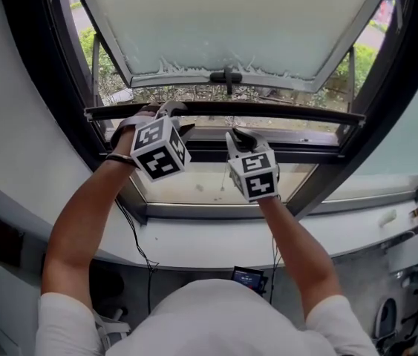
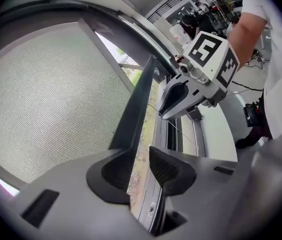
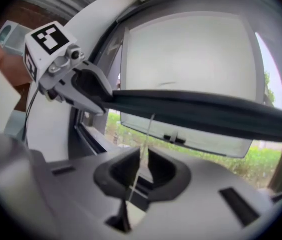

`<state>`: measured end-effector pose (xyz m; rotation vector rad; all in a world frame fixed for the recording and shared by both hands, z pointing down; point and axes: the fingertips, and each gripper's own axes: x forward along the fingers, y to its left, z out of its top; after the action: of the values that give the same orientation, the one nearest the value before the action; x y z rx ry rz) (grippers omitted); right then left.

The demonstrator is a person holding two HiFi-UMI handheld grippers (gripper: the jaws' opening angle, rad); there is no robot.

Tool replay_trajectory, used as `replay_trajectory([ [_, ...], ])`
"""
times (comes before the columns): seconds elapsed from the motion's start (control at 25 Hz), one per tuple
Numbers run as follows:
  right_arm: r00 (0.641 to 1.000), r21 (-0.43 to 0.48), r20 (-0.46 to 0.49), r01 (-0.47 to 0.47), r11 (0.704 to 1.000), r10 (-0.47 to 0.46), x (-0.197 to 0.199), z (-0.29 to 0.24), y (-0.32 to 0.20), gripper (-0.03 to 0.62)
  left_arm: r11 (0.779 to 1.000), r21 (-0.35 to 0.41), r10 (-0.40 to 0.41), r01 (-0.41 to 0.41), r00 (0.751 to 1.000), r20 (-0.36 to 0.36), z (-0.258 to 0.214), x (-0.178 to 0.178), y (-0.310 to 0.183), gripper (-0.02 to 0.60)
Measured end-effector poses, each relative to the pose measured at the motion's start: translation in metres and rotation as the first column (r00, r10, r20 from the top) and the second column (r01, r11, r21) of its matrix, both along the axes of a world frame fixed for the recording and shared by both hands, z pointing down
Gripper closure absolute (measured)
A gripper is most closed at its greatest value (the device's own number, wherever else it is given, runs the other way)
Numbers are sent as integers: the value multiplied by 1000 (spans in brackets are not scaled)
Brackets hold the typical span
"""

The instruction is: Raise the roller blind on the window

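Note:
The roller blind's dark bottom bar runs across the window at hand height. My left gripper meets it near its left end. In the left gripper view the bar passes edge-on between the jaws of the left gripper, which close on it, below the grey mesh fabric. My right gripper sits just below the bar's middle. A thin pull cord hangs from the bar into the narrow gap of the right gripper, with a sliver of light still beside it.
Behind the bar a frosted window sash with a black handle tilts outward over greenery. A white sill lies under my arms. Black cables and a small screen are below it.

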<state>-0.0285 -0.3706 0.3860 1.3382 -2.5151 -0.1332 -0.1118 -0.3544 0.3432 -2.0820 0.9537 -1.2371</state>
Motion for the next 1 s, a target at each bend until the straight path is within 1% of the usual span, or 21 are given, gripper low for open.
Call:
replay_trajectory([
  [0.12, 1000, 7, 0, 12, 1000, -12, -2, -7, 2, 546, 999, 35, 11, -12, 1000, 11, -11, 0, 0, 453],
  [0.24, 1000, 17, -3, 21, 1000, -21, -2, -13, 3, 546, 995, 97, 10, -8, 1000, -17, -38, 0, -2, 453],
  [0.32, 1000, 25, -5, 24, 999, -24, -3, -17, 3, 546, 992, 124, 5, 0, 999, -38, -60, 0, -3, 453],
  [0.4, 1000, 29, -6, 27, 999, -27, -4, -21, 1, 546, 992, 128, 4, 0, 1000, -31, -75, 0, -3, 453],
  [0.56, 1000, 35, -9, 27, 999, -27, -4, -24, 1, 546, 990, 143, 10, -15, 999, 30, -82, 0, -3, 453],
  [0.8, 999, 22, -25, 28, 999, -28, -4, -17, 1, 546, 986, 165, 9, -11, 1000, 12, -96, 1, -3, 453],
  [1.0, 999, 2, -36, 23, 1000, -23, -4, -11, -5, 546, 982, 191, 5, 0, 1000, -23, -125, -1, -5, 453],
])
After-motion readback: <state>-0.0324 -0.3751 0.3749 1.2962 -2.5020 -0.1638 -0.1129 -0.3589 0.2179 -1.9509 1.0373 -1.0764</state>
